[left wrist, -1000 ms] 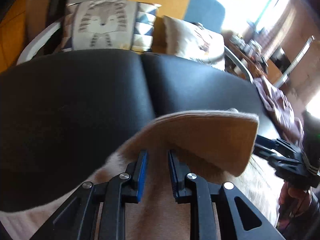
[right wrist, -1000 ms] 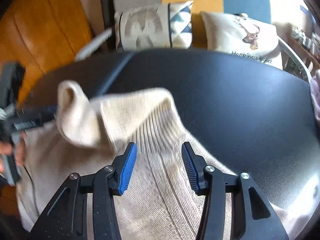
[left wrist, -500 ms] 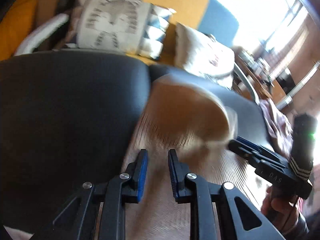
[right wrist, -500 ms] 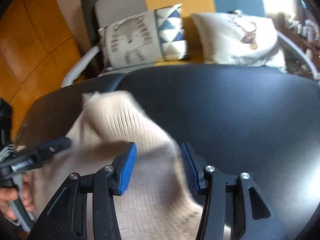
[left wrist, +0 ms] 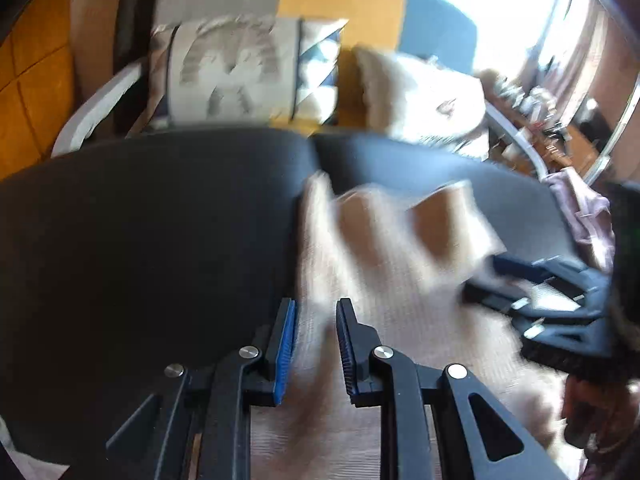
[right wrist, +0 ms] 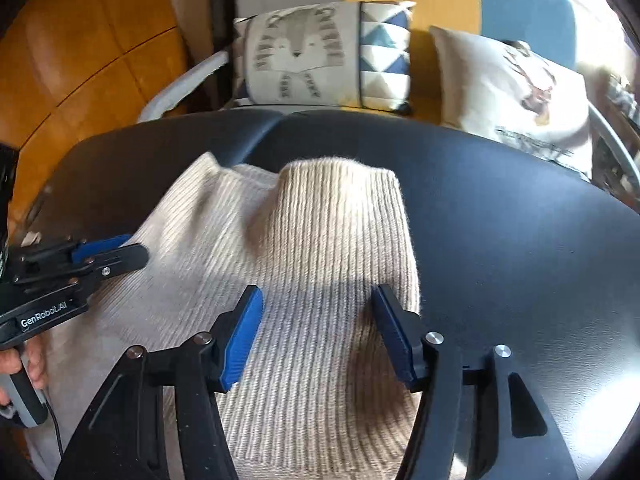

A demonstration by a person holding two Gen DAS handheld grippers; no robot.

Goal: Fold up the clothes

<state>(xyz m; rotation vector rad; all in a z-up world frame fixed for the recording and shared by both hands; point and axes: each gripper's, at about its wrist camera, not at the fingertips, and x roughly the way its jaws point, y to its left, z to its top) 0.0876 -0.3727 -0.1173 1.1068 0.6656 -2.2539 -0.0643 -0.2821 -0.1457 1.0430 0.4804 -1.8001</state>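
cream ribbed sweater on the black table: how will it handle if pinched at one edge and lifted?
The sweater is probably floppy: its folded-over flap already sags into soft humps. Its thick ribbed knit suggests some weight and decent grip for the pads. On the smooth black table it will likely slide rather than stay put.

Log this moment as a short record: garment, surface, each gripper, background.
garment: cream ribbed knit sweater, one flap folded over, lying flat
surface: black padded table
left gripper: jaws narrow, at the sweater's left edge, no cloth seen pinched
right gripper: jaws opening, above the knit, nothing clamped
background: animal-print cushion, white cushion
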